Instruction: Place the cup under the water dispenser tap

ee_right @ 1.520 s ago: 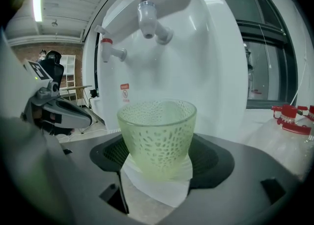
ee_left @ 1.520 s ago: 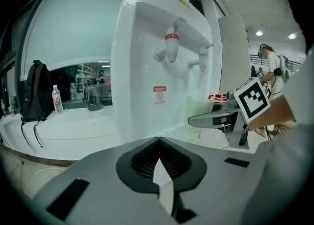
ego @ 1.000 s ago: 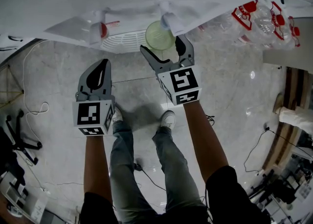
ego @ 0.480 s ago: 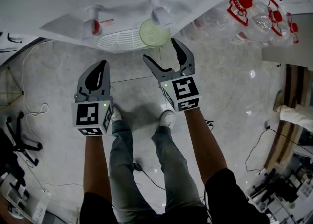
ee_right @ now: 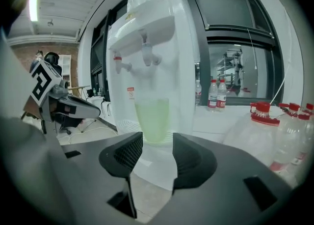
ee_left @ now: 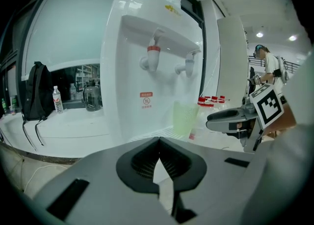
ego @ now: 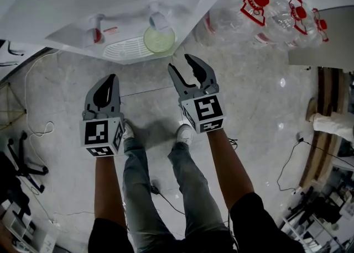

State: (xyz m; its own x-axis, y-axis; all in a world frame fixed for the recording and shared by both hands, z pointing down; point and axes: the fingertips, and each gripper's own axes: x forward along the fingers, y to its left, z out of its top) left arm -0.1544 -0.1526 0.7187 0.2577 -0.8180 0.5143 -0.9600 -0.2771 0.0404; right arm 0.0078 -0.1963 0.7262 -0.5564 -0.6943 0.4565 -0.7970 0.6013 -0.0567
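Note:
A pale green translucent cup (ego: 159, 40) stands upright on the white dispenser's drip tray (ego: 123, 49), directly below the right-hand tap (ego: 157, 22). My right gripper (ego: 181, 64) hovers a short way back from the cup and does not touch it. Its jaws have just been closing, still stand apart, and hold nothing. In the right gripper view the cup (ee_right: 153, 120) shows beyond the gap between the pads. My left gripper (ego: 109, 80) is shut and empty, left of the tray. In the left gripper view the cup (ee_left: 185, 118) sits under the tap (ee_left: 188, 64).
A red-handled tap (ego: 95, 33) sits left of the cup's tap. Several clear bottles with red caps (ego: 276, 9) lie on the floor at the right. The person's legs and shoes (ego: 184, 133) are below the grippers, and cables (ego: 33, 130) trail at the left.
My right gripper has drawn back from the cup, leaving it on the tray under the tap, and its jaws have narrowed. The left gripper has barely shifted.

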